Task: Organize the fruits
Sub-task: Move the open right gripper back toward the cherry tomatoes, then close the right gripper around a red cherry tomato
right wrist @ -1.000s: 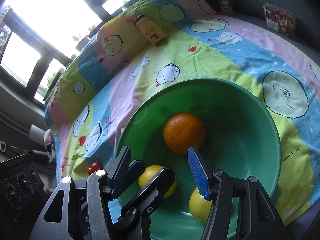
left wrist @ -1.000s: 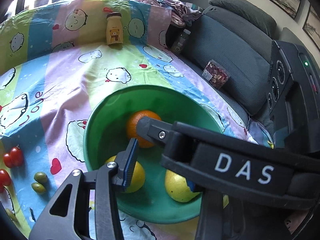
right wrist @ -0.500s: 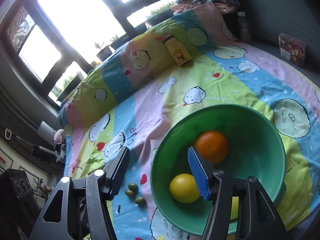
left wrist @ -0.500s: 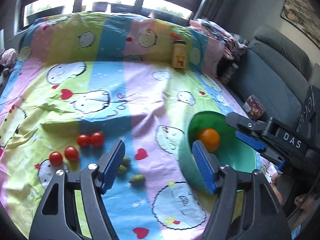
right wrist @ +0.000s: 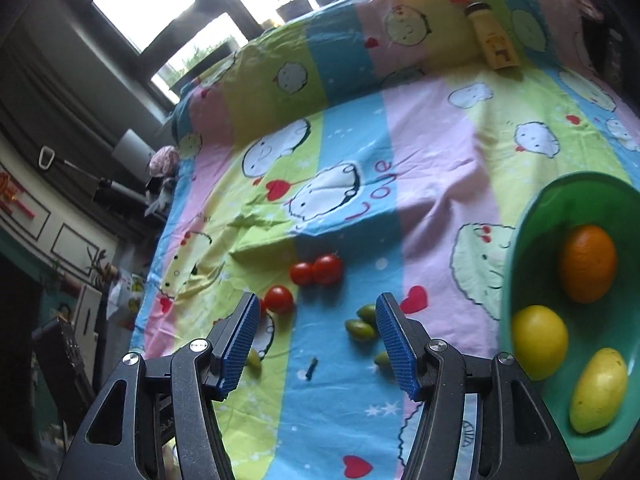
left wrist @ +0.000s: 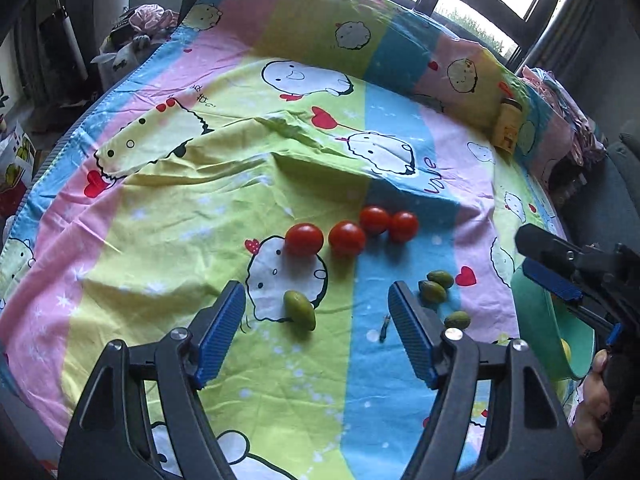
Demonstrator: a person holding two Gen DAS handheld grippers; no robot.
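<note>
Both hand-held grippers hover above a cartoon-print bedsheet (left wrist: 248,184), each with its blue-padded jaws spread and nothing between them. The left gripper (left wrist: 316,336) points at the loose fruit; the right gripper (right wrist: 316,344) looks over the same patch, with the green bowl (right wrist: 520,248) at its right edge.

Step in hand, as judged from the layout: the large fruit is already sorted into the bowl, and the small fruit on the sheet awaits collection. The next move probably calls for lowering one gripper over a single piece, closing gently enough not to burst or squirt it away, then carrying it to the bowl. The round, smooth tomatoes are likely to roll on the soft, creased cloth.

Container and contents: the bowl holds an orange (right wrist: 587,263), a lemon (right wrist: 539,342) nearer the viewer, and a yellow mango-shaped fruit (right wrist: 598,390) nearest of all. No second container is visible.

Loose fruit, placed relative to the bowl: four cherry tomatoes (left wrist: 345,237) lie in a rough row well to its left, the two nearest the bowl touching. Three small green olive-like fruits (left wrist: 433,291) sit just left of the bowl; a fourth (left wrist: 299,309) lies farther left, directly ahead of the left gripper. A small dark stem (left wrist: 385,323) rests among them. A yellow bottle (left wrist: 508,128) stands far beyond the bowl.
</note>
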